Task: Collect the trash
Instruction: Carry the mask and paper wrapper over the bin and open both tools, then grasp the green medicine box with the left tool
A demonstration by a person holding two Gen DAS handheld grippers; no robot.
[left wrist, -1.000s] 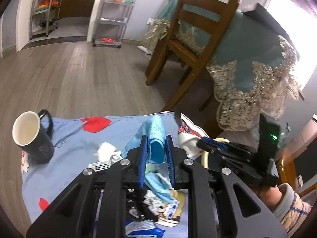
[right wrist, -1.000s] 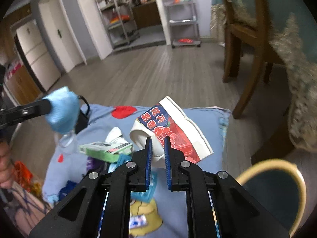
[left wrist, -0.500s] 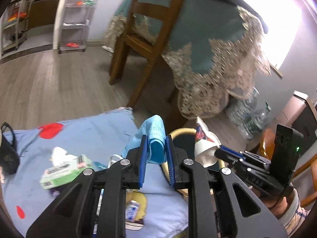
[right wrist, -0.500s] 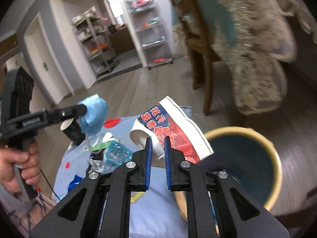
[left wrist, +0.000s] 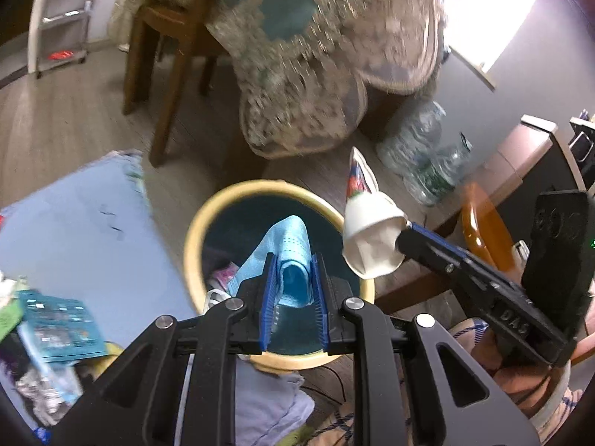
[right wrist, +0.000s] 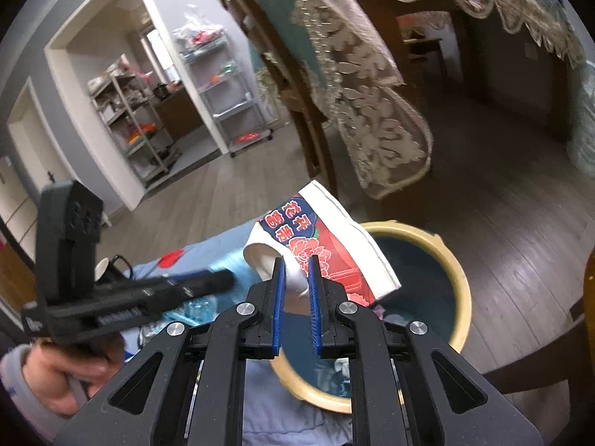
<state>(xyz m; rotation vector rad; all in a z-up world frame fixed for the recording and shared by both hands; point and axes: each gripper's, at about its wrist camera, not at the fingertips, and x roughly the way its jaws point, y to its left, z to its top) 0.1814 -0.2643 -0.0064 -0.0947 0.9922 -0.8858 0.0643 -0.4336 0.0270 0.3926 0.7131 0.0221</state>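
At frame centre, the left claw (left wrist: 294,290) gripped a blue cloth (left wrist: 286,245) over the open bin (left wrist: 193,245), and the right claw (right wrist: 296,297) gripped a paper cup (right wrist: 323,245) at its rim, positioned for release.

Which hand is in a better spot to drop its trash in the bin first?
Probably left. The left tongs hold the blue cloth right over the bin opening, while the right tongs' flattened paper cup hangs at the rim.
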